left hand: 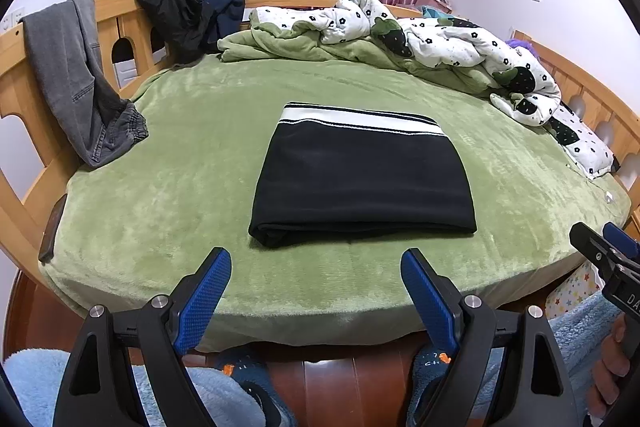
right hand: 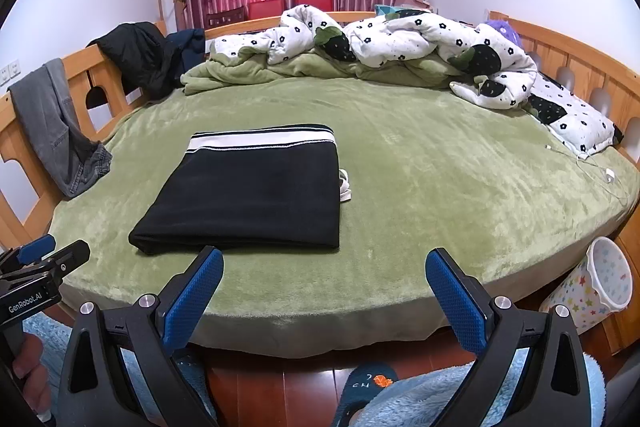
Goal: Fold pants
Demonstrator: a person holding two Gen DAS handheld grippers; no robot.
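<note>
Black pants (left hand: 362, 183) with a white-striped waistband lie folded into a flat rectangle on the green bed (left hand: 160, 187); the right wrist view shows the pants (right hand: 248, 195) left of centre. A white drawstring end (right hand: 345, 187) pokes out at their right side. My left gripper (left hand: 316, 267) hovers open at the bed's near edge, just short of the pants, with nothing between its blue pads. My right gripper (right hand: 324, 267) is open too, to the right of the pants' near corner, also holding nothing. Each gripper appears at the edge of the other's view: the right one (left hand: 604, 251), the left one (right hand: 44, 255).
Grey jeans (left hand: 76, 79) and dark clothes (left hand: 176, 15) hang over the wooden bed rail on the left. A rumpled flowered quilt (left hand: 460, 47) lies along the back and right. A charger cable (right hand: 600, 175) rests at the right edge, a star-patterned bin (right hand: 596, 287) on the floor.
</note>
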